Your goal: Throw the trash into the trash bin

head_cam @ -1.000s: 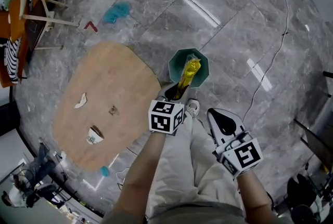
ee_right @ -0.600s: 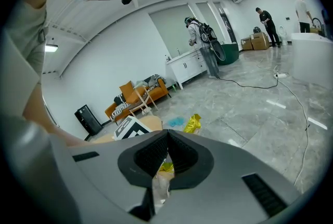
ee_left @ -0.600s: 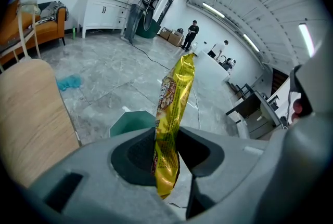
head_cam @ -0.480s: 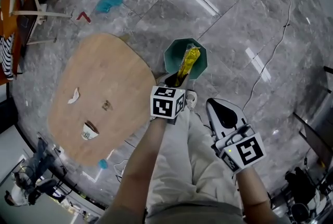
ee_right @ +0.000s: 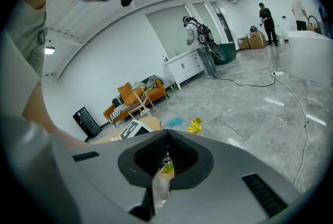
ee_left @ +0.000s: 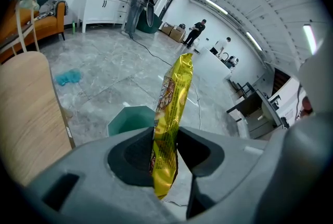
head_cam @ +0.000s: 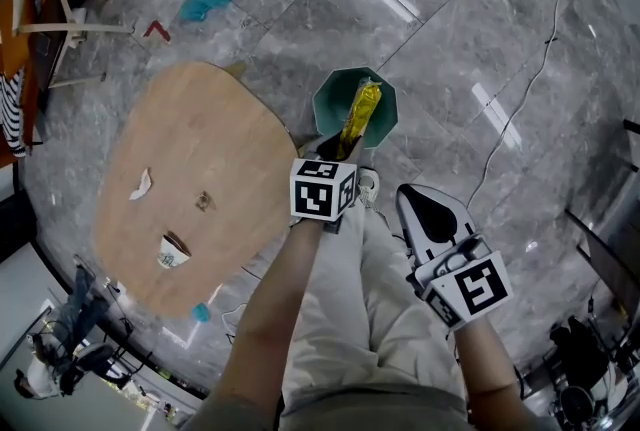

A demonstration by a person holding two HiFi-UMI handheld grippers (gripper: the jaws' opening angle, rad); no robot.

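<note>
As your left hand-held gripper point(head_cam: 335, 147), clamping the wrapper point(head_cam: 362, 109), has dipped toward the bin point(head_cam: 326, 95) at upper centre, release looks near; your right hand-held gripper point(ee_right: 166, 158) pinches a scrap point(ee_right: 158, 186).

— What is the wrapper point(ee_left: 170, 108) made of?
— Thin film with a foil look: yellow, glossy, creased along its length.
— And the trash bin point(head_cam: 330, 104) under it?
— Smooth teal plastic with a dull sheen.
— The floor point(head_cam: 450, 39) around the bin?
— Polished grey stone-look tiles, veined, bright with streaks of reflected light.
— The surface point(head_cam: 200, 149) beside the bin?
— Pale wood, matt, fine-grained.
— The tools?
— The left tool point(ee_left: 166, 134), closed on the wrapper, is matt grey plastic with dark, rubbery-looking pads point(ee_left: 130, 155). The right tool point(ee_right: 165, 163) is the same grey, its pads point(ee_right: 148, 153) ribbed. It pinches a pale creased scrap point(ee_right: 157, 184); paper or film, I cannot tell.
</note>
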